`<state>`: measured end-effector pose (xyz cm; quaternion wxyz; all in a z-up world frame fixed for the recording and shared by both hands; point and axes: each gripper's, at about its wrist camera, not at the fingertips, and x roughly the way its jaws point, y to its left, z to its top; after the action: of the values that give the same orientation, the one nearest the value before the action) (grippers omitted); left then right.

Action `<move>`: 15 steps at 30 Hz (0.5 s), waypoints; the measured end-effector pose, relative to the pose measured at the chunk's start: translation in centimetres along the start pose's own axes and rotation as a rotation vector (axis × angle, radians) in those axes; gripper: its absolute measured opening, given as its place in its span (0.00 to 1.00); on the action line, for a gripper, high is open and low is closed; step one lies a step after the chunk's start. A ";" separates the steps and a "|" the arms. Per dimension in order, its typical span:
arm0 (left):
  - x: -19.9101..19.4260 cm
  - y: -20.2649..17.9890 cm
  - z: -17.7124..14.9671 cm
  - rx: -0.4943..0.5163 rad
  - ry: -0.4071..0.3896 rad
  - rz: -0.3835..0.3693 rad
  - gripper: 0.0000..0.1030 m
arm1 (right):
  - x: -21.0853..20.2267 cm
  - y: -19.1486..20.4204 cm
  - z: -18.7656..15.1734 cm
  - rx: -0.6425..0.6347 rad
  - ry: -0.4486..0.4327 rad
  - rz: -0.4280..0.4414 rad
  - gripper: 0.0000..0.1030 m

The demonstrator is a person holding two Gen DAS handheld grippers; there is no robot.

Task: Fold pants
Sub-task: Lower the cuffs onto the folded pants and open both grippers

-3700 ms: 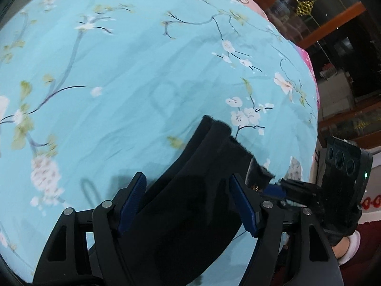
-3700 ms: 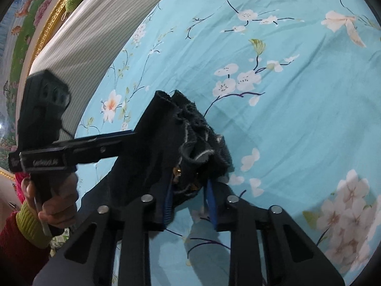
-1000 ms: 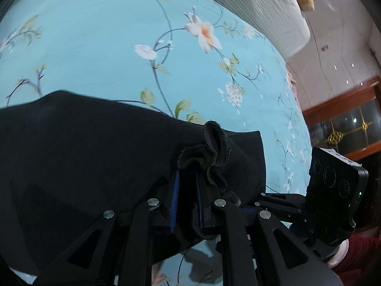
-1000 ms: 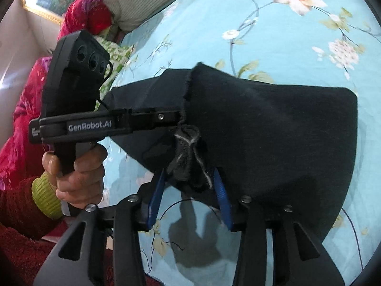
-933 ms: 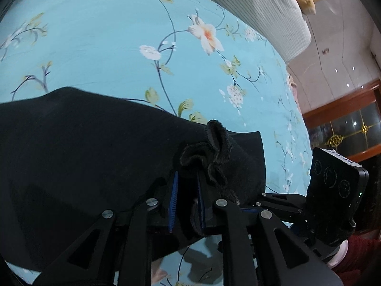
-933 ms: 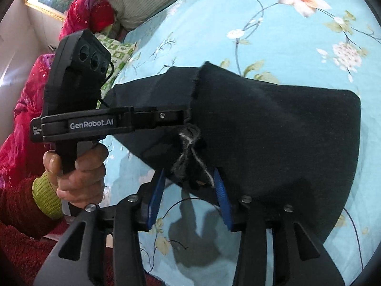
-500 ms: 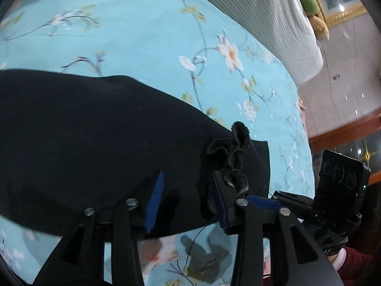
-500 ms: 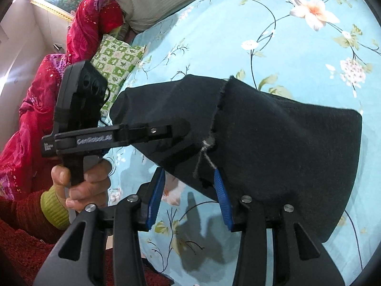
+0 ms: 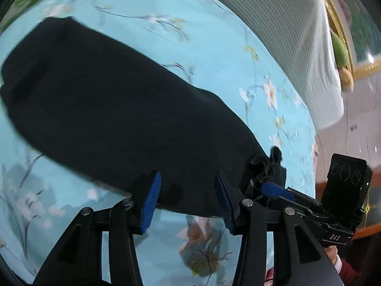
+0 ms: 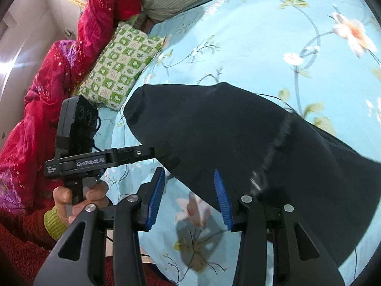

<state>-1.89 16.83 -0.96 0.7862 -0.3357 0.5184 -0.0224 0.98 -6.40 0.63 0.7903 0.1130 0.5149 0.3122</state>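
- black pants [image 9: 114, 109] lie spread flat on the turquoise floral bedsheet [image 9: 214, 54], folded into one broad dark slab; everything below is placed against them
- left gripper [image 9: 188, 197] at the pants' near edge, jaws opening, blue pads apart; only the cloth edge and sheet show behind the gap, pads not pressing fabric
- same gripper from the right wrist view [image 10: 152, 153]: fingertips meet the near edge of the pants [image 10: 250, 147], exact contact hard to tell
- right gripper [image 10: 189, 195] also at the near edge, jaws at a middling gap; pants hem sits just behind the right-hand pad, mostly sheet [image 10: 238, 47] between the pads, nothing clamped
- in the left wrist view the right gripper [image 9: 273, 188] sits at the bunched near-right corner of the pants, whether it touches is unclear
- left hand [image 10: 78, 197] on the handle, near-left of the pants, green cuff, red sleeve
- green-white checked pillow [image 10: 119, 64] beyond the pants' far-left end, red blanket [image 10: 47, 78] past it
- striped pale bolster [image 9: 285, 31] beyond the pants' far side
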 end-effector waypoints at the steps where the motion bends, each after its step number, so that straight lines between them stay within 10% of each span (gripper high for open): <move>1: -0.5 0.6 0.0 -0.019 -0.014 0.015 0.48 | 0.4 0.4 0.4 -0.012 0.006 0.006 0.43; 15: -5.8 9.3 0.3 -0.312 -0.155 0.107 0.59 | 4.6 4.4 5.5 -0.140 0.061 0.045 0.43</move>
<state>-7.22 26.39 -1.34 0.7623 -0.4262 0.4705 0.1260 5.40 0.63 1.86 0.7731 0.0596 0.5130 0.3683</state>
